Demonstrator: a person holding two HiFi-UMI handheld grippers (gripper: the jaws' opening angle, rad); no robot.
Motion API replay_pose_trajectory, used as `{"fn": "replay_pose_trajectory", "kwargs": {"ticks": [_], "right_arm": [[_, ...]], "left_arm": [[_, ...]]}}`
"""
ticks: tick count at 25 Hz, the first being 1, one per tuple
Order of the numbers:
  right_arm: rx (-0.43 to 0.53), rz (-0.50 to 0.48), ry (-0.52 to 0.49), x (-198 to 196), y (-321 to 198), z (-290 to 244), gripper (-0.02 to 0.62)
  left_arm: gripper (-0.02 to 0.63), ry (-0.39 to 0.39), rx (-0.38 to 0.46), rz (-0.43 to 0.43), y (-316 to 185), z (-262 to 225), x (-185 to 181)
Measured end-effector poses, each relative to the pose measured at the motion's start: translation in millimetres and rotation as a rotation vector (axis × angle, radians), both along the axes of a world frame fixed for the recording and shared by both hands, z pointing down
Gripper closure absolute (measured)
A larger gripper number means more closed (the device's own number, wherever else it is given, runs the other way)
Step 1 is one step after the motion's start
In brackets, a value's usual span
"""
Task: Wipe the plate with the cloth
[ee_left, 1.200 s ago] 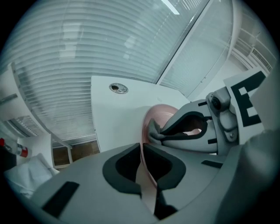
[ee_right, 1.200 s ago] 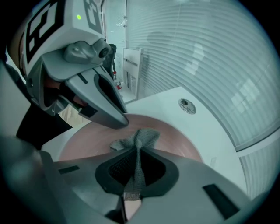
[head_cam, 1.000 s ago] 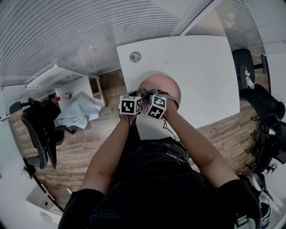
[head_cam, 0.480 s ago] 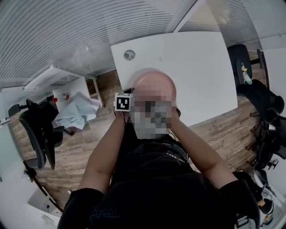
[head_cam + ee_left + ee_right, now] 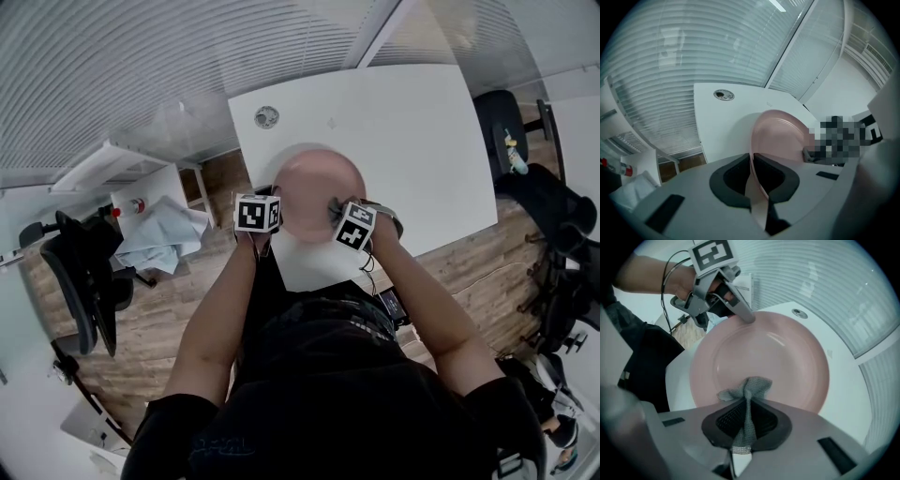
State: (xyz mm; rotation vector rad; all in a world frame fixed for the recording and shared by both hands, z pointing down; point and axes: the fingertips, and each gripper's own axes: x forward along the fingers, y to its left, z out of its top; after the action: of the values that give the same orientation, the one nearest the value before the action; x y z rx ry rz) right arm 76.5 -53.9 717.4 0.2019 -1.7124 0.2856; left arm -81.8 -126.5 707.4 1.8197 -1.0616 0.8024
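Change since earlier: the right gripper (image 5: pixel 334 208) has slid away from the left gripper (image 5: pixel 275 202) toward the right of the frame. Their marker cubes sat side by side before and now flank the plate (image 5: pixel 309 183).
Head view, layout: the pink plate lies at the near edge of the white surface (image 5: pixel 412 141), centre frame. One gripper is at each side of its lower rim.
Head view, contents: the plate holds only the cloth end under the right jaws. A small round fitting (image 5: pixel 266 116) sits further up the surface.
Left gripper view, jaws: clenched on the rim of the plate (image 5: pixel 780 138), which passes edge-on between them. Whether it lies flat or is tipped up cannot be told.
Right gripper view, jaws: the right gripper (image 5: pixel 746 404) is closed tight on the grey cloth (image 5: pixel 750 386). Its bunched end pokes out ahead of the jaws onto the plate (image 5: pixel 787 352).
Right gripper view, key relation: the cloth touches the plate's lower inner slope, so the unwiped well and far rim lie above it in the frame. The left gripper (image 5: pixel 749 318) pins the upper-left rim. The right hand is the one placed to sweep.
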Motion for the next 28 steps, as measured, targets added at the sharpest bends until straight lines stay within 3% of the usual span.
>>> {"fn": "replay_pose_trajectory", "kwargs": {"ticks": [5,15,28], "right_arm": [[0.072,0.034,0.016,16,-36,2,0.554],[0.192,0.022,-0.005,-14,-101,2,0.554],[0.158,-0.049,-0.143,-87,-87,-1,0.554]], "left_arm": [[0.566,0.000,0.004,0.011,-1,0,4],[0.563,0.008,-0.010,0.018,1,2,4],[0.563,0.008,0.005,-0.006,2,4,4]]}}
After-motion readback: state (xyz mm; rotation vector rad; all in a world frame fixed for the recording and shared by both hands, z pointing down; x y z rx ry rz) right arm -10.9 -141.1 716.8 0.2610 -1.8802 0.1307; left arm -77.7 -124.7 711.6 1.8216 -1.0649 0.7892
